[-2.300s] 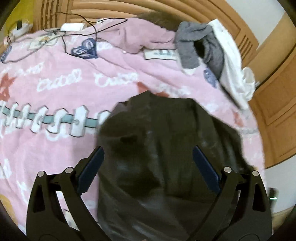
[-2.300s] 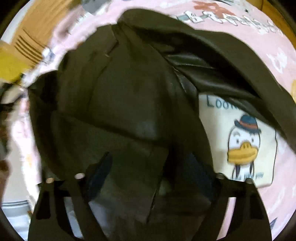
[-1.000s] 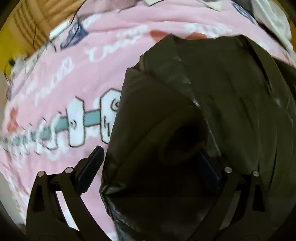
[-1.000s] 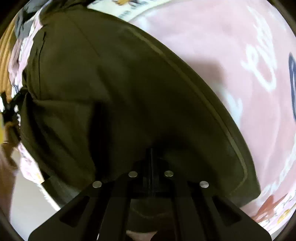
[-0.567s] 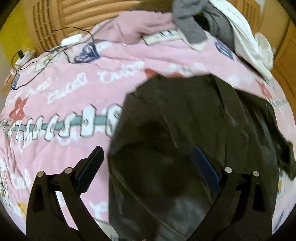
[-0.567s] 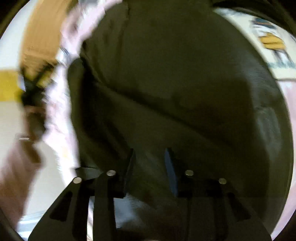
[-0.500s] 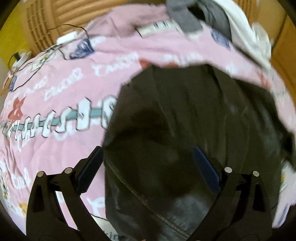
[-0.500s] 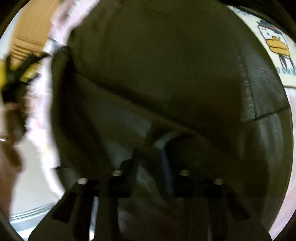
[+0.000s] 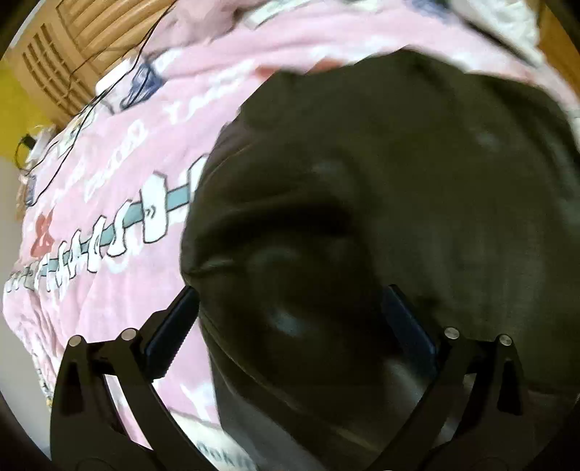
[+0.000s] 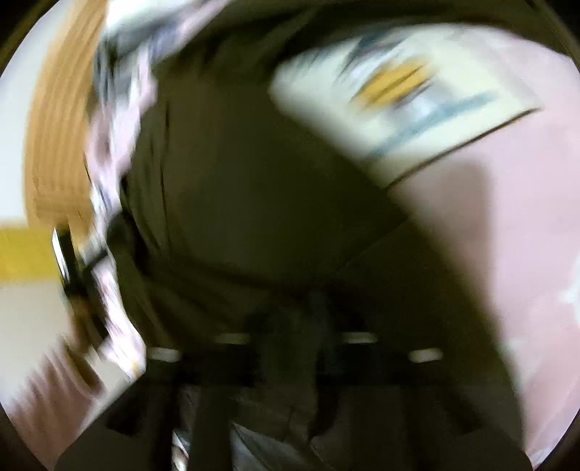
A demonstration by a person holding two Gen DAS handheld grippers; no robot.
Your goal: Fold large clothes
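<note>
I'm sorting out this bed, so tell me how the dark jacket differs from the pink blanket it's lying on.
The dark jacket is plain, near-black, with a slight leathery sheen; the pink blanket is soft-looking and printed with white lettering and cartoon figures. The jacket is bunched in rounded folds, while the blanket lies spread out. The jacket covers only part of the bed; the blanket runs well beyond it. Both are fabric things on the same bed.

a bed with a pink printed blanket (image 9: 119, 203) carries everything. a dark jacket (image 9: 380, 203) lies bunched on it from centre out to 3 o'clock. thin black cables (image 9: 69, 145) trail at 10 o'clock, pale clothes (image 9: 507, 21) at 1 o'clock.
</note>
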